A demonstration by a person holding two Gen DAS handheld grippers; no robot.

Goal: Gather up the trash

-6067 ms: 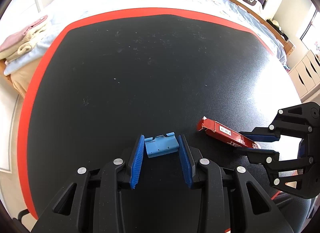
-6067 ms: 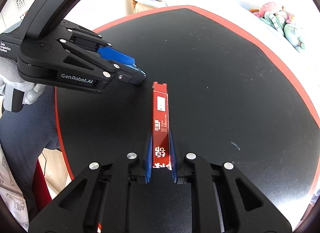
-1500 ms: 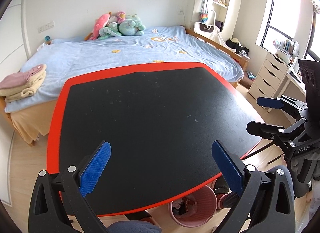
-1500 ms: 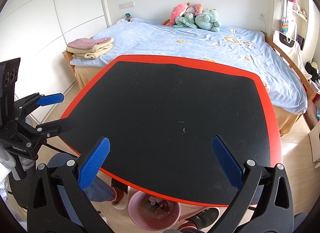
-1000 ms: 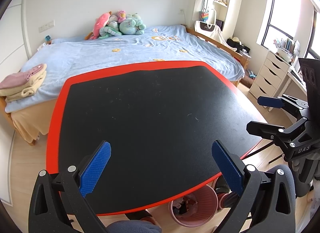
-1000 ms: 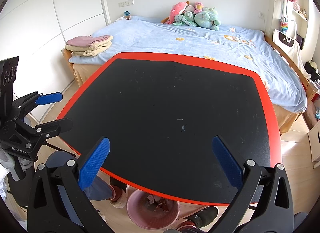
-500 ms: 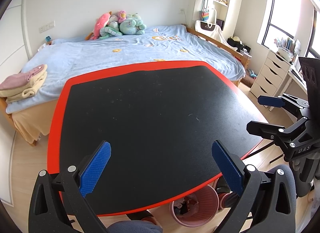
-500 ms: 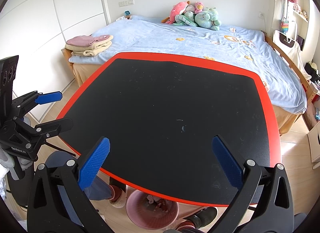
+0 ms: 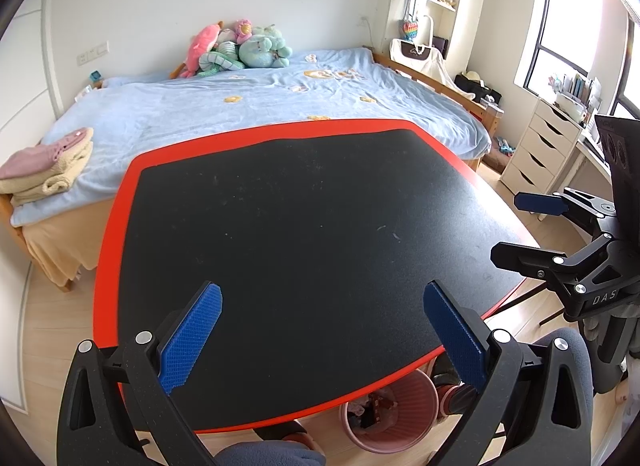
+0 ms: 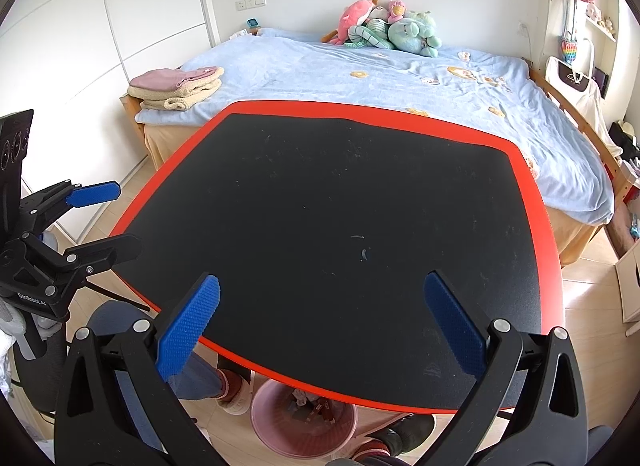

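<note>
The black table (image 9: 304,225) with a red rim has no trash on it in either view (image 10: 340,205). A pink waste bin (image 9: 390,414) stands on the floor under the table's near edge, with scraps inside; it also shows in the right wrist view (image 10: 304,422). My left gripper (image 9: 322,298) is wide open and empty, held high above the table's near edge. My right gripper (image 10: 320,290) is wide open and empty at the same height. Each gripper shows in the other's view, the right one (image 9: 516,227) and the left one (image 10: 128,215).
A bed with a blue cover (image 9: 248,105) lies behind the table, with plush toys (image 9: 236,49) at its head and folded towels (image 9: 44,165) on its left corner. White drawers (image 9: 540,149) stand at the right. The person's legs and shoes (image 10: 232,386) are by the bin.
Six seconds ago the left gripper was around a blue piece and the right held a red carton on the table; both are now empty and raised. Almost nothing moved over the last second.
</note>
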